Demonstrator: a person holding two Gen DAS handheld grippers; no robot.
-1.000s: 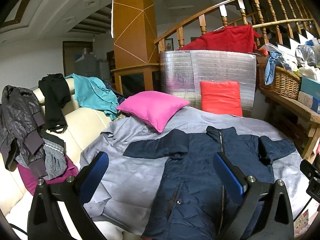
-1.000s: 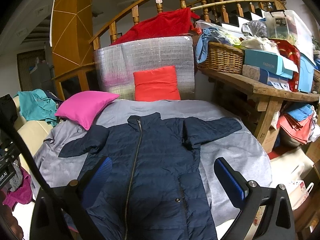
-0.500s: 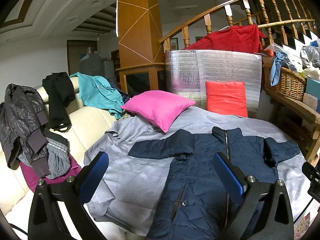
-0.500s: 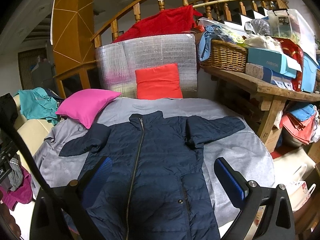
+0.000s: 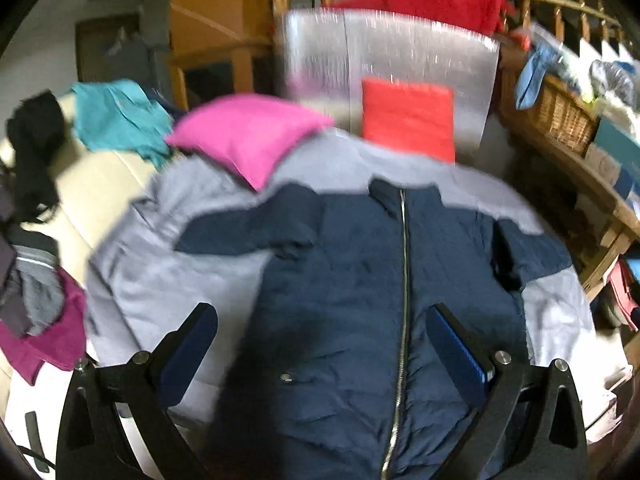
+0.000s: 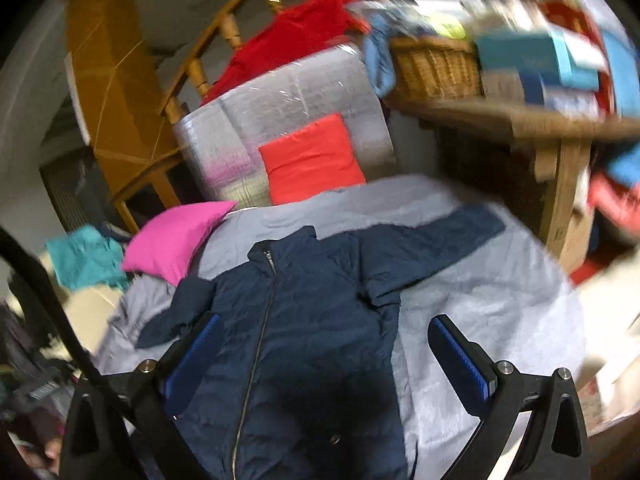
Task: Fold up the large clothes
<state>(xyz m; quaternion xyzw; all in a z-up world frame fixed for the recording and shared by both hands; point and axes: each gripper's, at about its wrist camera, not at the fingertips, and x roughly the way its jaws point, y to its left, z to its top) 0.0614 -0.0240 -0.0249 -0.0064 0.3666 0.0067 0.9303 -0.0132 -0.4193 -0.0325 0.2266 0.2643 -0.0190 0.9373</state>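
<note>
A navy padded jacket [image 5: 360, 304] lies zipped and face up on a grey sheet [image 5: 160, 280], filling the centre and lower half of both wrist views, its collar toward the top of the frame near a red cushion [image 5: 408, 120] and its hem toward the cameras. The garment's long axis follows the zip, running nearly straight up the left wrist view and leaning slightly right in the other. The left gripper [image 5: 320, 344] hangs over the body just left of the zip, fingers spread wide and holding nothing. The right gripper [image 6: 326, 354] is likewise spread and empty, straddling the jacket's right edge with its right finger over bare sheet. One sleeve [image 6: 436, 240] stretches toward the upper right of the right wrist view, apparently that gripper's nearer target; the other sleeve [image 5: 240, 232] reaches left, below a pink pillow [image 5: 248, 136].
</note>
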